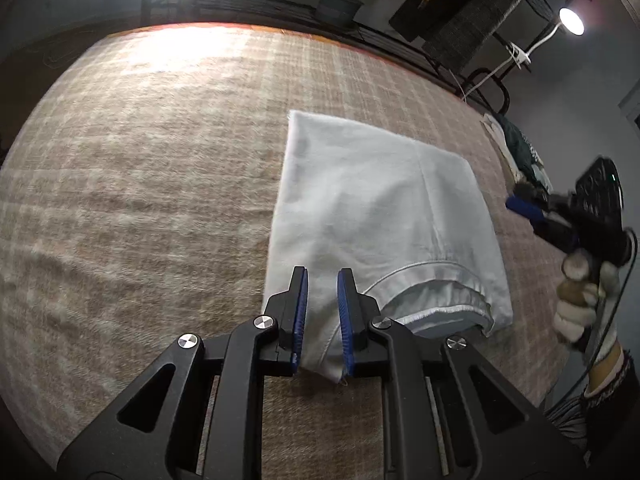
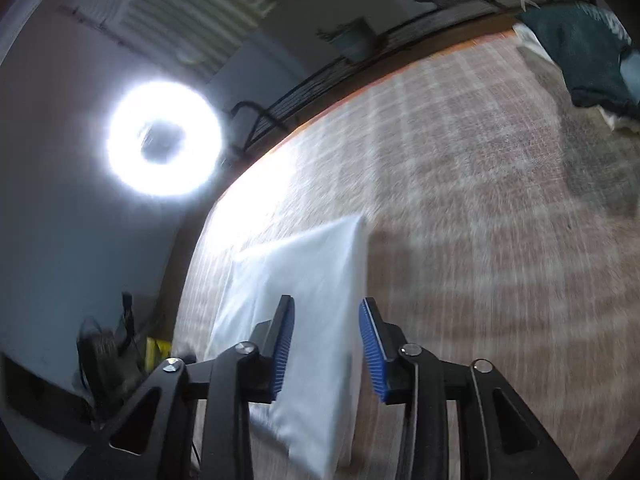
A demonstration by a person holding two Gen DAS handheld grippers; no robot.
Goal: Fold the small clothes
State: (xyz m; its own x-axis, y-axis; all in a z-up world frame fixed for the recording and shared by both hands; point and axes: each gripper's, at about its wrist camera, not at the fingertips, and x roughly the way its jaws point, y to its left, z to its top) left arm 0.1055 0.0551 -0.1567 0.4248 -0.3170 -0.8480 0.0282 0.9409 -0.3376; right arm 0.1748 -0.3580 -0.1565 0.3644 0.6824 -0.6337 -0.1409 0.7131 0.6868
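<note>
A folded white garment (image 1: 376, 216) lies flat on the checked beige cloth (image 1: 140, 184), its hemmed waistband edge nearest me. My left gripper (image 1: 322, 280) hovers over the garment's near left corner with its blue pads a little apart, holding nothing. My right gripper (image 1: 524, 210) shows in the left wrist view at the right, off the garment's right edge, in a gloved hand. In the right wrist view the right gripper (image 2: 327, 306) is open above the same white garment (image 2: 312, 280), empty.
A pile of dark green and white clothes (image 1: 520, 148) lies at the far right of the cloth (image 2: 480, 200), also seen in the right wrist view (image 2: 588, 52). A ring light (image 2: 164, 138) and a black metal rack (image 1: 460, 68) stand beyond the edge.
</note>
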